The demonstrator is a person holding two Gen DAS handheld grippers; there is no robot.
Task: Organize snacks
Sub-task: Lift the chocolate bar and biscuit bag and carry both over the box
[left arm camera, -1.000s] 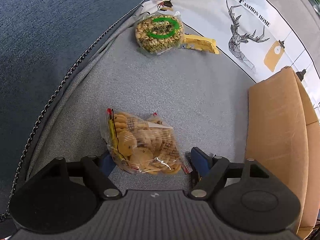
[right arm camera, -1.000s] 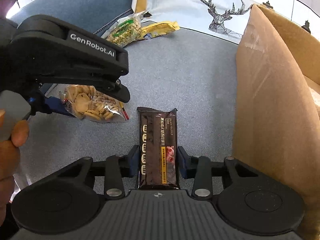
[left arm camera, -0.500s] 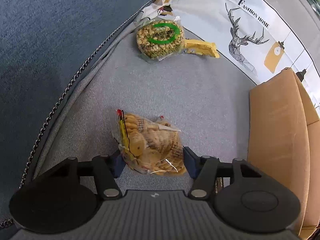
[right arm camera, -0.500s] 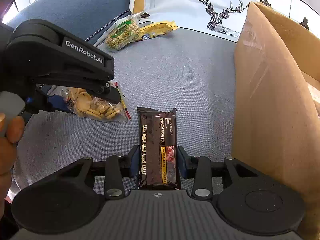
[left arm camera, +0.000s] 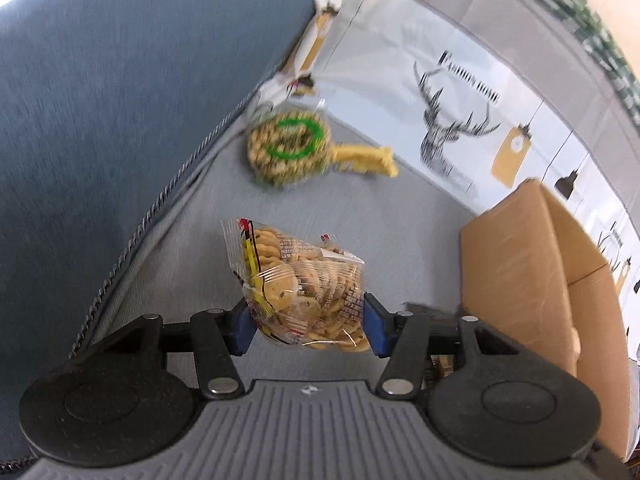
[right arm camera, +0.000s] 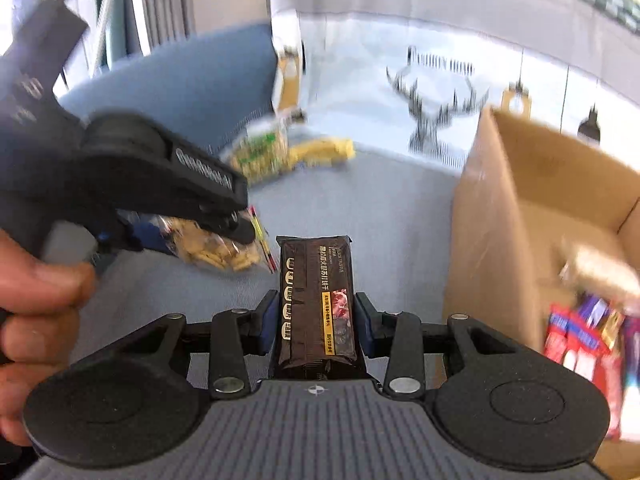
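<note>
Two tools in view, one per hand. Left tool [left arm camera: 306, 330]: its jaws have just been closing and now pinch one clear bag of small biscuits [left arm camera: 304, 288], which is lifted off the grey sofa seat [left arm camera: 360, 220]. Right tool [right arm camera: 316, 322]: narrow grip on one dark brown snack bar [right arm camera: 316, 300], standing lengthwise between the blue pads.

Ahead of both tools, two loose snacks lie on the seat: one round puffed-grain pack with a green ring [left arm camera: 288, 148] and, touching it, one yellow wrapper [left arm camera: 366, 158]. Both are blurred; their print is unreadable.

One cardboard box [right arm camera: 520, 216] stands to the right of the right tool, open. Several red and purple packets [right arm camera: 580, 336] lie inside, smeared by motion and cut off by the frame edge; count uncertain.

One hand [right arm camera: 36, 312], partly cropped, grips the left tool's handle.
</note>
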